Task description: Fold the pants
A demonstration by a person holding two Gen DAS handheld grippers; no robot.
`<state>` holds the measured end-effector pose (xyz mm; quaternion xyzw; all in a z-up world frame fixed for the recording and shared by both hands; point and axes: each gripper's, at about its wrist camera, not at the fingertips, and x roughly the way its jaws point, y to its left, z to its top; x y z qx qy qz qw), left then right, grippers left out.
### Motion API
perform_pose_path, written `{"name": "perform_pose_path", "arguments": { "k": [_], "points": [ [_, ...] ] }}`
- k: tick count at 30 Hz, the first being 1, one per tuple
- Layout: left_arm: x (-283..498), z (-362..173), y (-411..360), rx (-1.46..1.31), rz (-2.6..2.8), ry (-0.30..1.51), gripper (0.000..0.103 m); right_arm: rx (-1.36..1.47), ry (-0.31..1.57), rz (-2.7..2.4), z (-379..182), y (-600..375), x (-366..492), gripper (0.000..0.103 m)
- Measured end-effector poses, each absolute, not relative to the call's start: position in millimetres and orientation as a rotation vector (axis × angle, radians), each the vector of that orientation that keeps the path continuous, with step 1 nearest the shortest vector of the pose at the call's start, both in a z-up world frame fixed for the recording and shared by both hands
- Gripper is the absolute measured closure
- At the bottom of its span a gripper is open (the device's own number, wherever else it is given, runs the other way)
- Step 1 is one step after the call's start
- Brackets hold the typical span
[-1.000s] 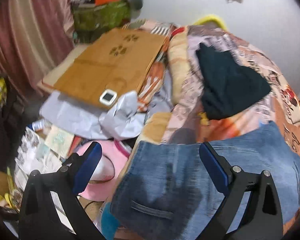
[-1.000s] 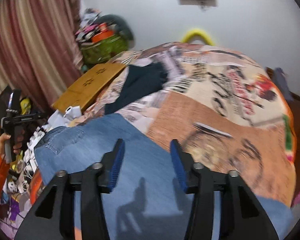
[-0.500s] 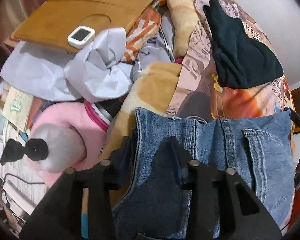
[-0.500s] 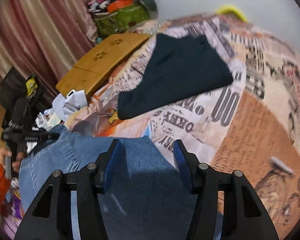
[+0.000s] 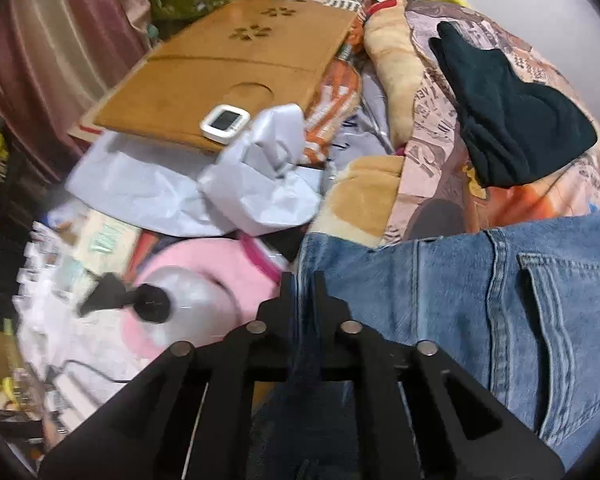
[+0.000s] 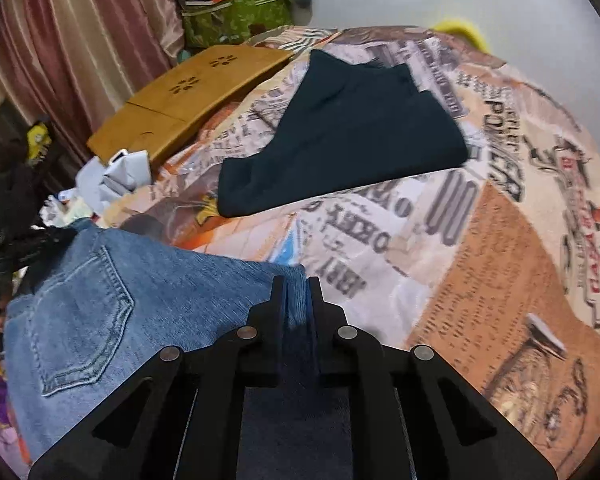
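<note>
**Blue jeans held at two spots**

From the left wrist, the left gripper (image 5: 303, 280) is seen pinched tight on one edge of the blue jeans (image 5: 480, 300). A back pocket is seen to the right. A pink cushion (image 5: 204, 264) and a wooden board (image 5: 236, 64) are seen past the bed's side.

From the right wrist, the right gripper (image 6: 296, 286) is seen pinched tight on another edge of the jeans (image 6: 140, 292), which are spread on the printed blanket (image 6: 480, 240). A dark cloth (image 6: 348, 136) is laid farther back
</note>
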<state>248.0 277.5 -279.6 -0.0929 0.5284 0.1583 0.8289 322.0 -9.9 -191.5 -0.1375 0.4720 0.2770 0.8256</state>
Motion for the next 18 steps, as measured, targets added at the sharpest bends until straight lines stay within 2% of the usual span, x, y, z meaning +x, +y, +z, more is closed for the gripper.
{"name": "perform_pose_path", "arguments": {
  "k": [2,4,5,9,10,18],
  "points": [
    [239,-267,276,-0.207,0.334,1.107,0.079,-0.261,0.990,0.577,-182,-21,312,0.095],
    [224,-250,276,-0.234,0.320,1.070,0.046,-0.233,0.979,0.576,-173,-32,301,0.092],
    [217,-243,274,-0.242,0.316,1.049,0.041,-0.217,0.971,0.581,-168,-37,293,0.088],
    [188,-223,265,-0.241,0.309,1.023,0.033,-0.198,0.931,0.601,-154,-51,259,0.067],
    [180,-222,264,-0.257,0.299,1.024,0.030,-0.212,0.924,0.605,-151,-53,250,0.065],
    [136,-235,256,-0.483,0.180,1.083,0.029,-0.294,0.914,0.599,-163,-71,187,0.065]
  ]
}}
